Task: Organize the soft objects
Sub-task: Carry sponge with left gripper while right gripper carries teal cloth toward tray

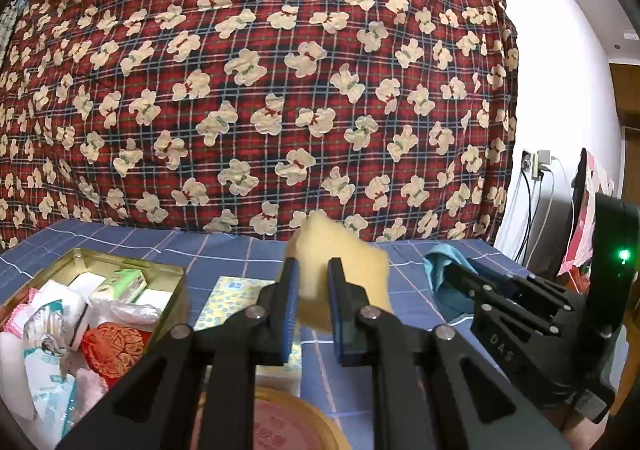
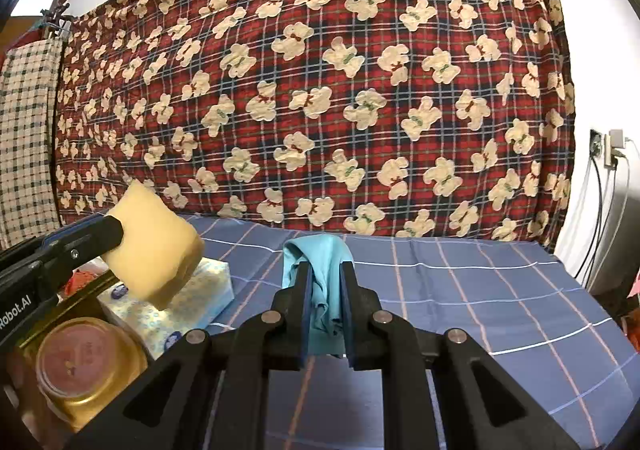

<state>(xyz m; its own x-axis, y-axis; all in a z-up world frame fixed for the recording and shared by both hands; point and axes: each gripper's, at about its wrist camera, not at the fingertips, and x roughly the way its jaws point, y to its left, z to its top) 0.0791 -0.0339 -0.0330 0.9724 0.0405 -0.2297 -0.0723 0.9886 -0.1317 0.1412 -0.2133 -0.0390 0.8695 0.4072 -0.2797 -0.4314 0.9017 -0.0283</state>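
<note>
My left gripper (image 1: 313,270) is shut on a pale yellow sponge (image 1: 352,274) and holds it above the blue checked tablecloth; the sponge also shows in the right wrist view (image 2: 154,242) at the left. My right gripper (image 2: 325,282) is shut on a teal cloth (image 2: 320,262), which bunches up between the fingers; the cloth also shows in the left wrist view (image 1: 444,270) at the right. A gold tin box (image 1: 124,262) at the left holds several soft items: tissue packs, wipes and a red mesh piece (image 1: 116,346).
A patterned tissue box (image 2: 188,290) lies on the table under the sponge. A gold-lidded round container (image 2: 86,366) stands at the near left. A red plaid bear-print blanket (image 2: 320,90) hangs behind the table. Cables and a wall socket (image 2: 608,154) are at the right.
</note>
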